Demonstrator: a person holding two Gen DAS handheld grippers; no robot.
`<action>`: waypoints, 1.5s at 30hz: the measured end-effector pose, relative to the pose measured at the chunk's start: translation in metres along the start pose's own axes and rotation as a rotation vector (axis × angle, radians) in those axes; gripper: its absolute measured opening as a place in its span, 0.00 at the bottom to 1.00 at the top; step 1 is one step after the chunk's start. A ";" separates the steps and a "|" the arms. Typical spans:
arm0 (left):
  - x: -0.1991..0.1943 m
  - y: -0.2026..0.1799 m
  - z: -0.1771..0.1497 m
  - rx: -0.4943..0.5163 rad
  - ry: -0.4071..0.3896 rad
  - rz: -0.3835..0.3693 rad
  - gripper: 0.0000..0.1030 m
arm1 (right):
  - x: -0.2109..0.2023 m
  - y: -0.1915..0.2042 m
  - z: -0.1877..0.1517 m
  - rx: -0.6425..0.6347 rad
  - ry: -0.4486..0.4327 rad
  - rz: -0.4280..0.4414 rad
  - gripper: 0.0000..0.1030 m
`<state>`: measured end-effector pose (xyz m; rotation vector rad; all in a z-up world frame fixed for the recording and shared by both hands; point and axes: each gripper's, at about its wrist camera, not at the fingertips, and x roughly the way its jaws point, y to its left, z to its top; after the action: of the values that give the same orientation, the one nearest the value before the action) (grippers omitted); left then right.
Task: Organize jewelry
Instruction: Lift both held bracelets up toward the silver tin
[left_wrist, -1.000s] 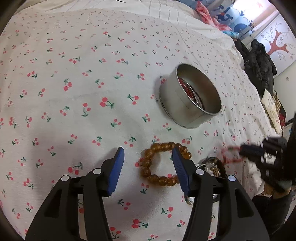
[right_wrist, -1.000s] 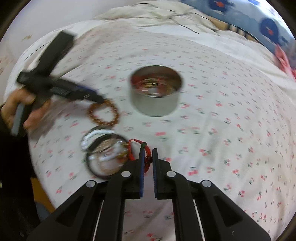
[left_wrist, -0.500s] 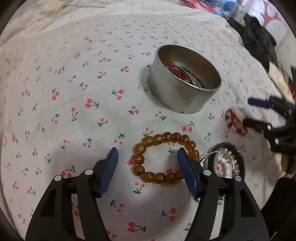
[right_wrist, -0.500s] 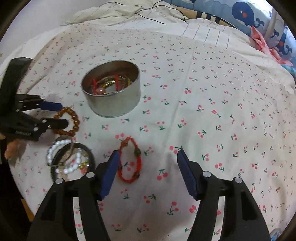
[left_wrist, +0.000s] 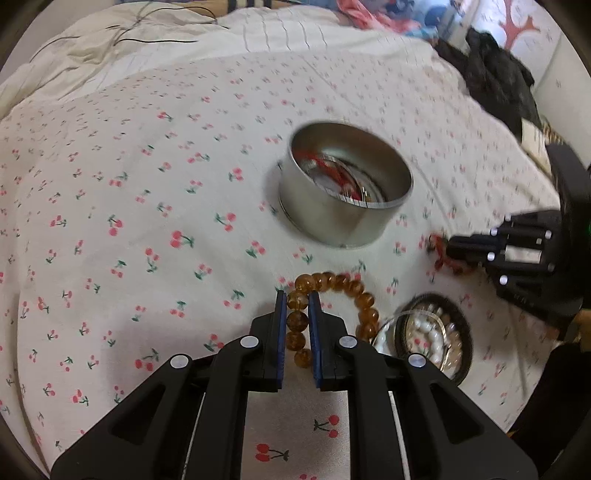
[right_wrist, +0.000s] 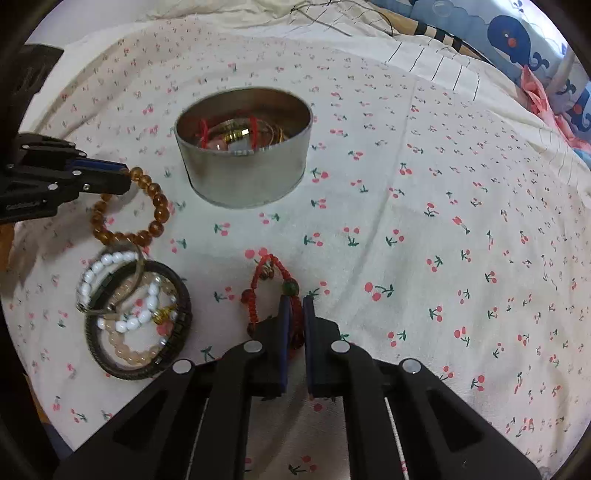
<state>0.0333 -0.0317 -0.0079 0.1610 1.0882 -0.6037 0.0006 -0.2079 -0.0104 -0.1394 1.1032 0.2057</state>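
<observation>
While both sets of jaws have just been closing, each now clamps a bracelet lying on the cherry-print bedsheet (right_wrist: 424, 192). With the round metal tin (right_wrist: 243, 177) as landmark: the left gripper (left_wrist: 296, 306) pinches the amber bead bracelet (left_wrist: 364, 295) on its near-left side, just in front of the tin in the left wrist view, beads visible between the blue pads. The right gripper (right_wrist: 294, 306) is shut on the red cord bracelet (right_wrist: 264, 286), which lies in front of the tin, apart from it, its cord passing between the pads beside a green bead. Inside the tin sit red cord and gold-coloured pieces. Left of the red bracelet and nearer the camera than the tin, a pile of white, pale pink and dark bracelets (right_wrist: 136, 314) lies touching the amber loop.
</observation>
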 end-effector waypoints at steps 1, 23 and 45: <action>-0.003 0.002 0.001 -0.009 -0.009 -0.005 0.10 | -0.003 -0.001 0.001 0.009 -0.012 0.010 0.07; -0.026 -0.019 0.018 0.036 -0.077 -0.008 0.10 | -0.045 -0.029 0.019 0.204 -0.198 0.135 0.07; -0.044 -0.034 0.027 0.066 -0.097 0.008 0.10 | -0.039 -0.040 0.016 0.244 -0.146 0.142 0.08</action>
<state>0.0222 -0.0542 0.0484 0.1914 0.9736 -0.6341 0.0072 -0.2470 0.0323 0.1696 0.9849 0.2034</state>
